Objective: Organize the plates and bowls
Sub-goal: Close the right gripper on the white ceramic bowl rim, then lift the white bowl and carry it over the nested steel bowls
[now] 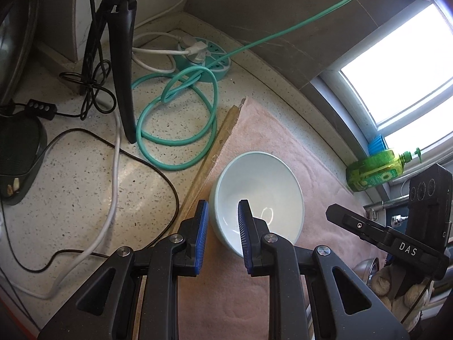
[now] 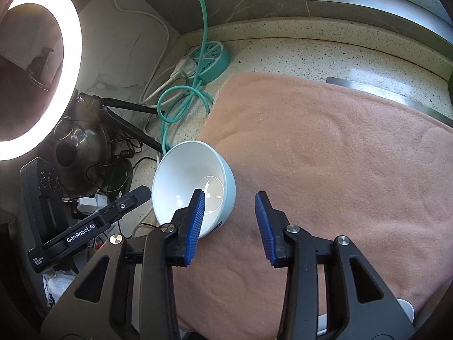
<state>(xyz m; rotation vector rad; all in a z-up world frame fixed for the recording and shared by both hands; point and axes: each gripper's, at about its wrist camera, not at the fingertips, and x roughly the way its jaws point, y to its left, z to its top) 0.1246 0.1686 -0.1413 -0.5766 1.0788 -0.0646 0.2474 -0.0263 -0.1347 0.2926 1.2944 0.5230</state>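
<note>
Firstly, left wrist view. Shows the left gripper [image 1: 223,206] closed on the wall of a pale blue bowl [image 1: 263,187], one blue pad [image 1: 201,226] against the outside, the other inside the rim. Places the bowl over the pink towel [image 1: 283,130], close to the towel's left edge. Cannot tell whether resting on the towel or raised just off it. Shows a coiled green cable [image 1: 175,130] and a round teal power strip [image 1: 203,56] on the speckled counter [image 1: 85,170], left of the towel and beyond its far corner. Shows a green detergent bottle [image 1: 373,172] lying past the towel's right edge, under the window.

Next, right wrist view. Shows the right gripper [image 2: 229,198] with jaws apart, straddling the bowl's right wall: left pad above the white inside, right pad over the towel, neither pressing. Places the bowl again at the towel's left edge. Shows a lit ring light [image 2: 70,56] well left of the towel.
</note>
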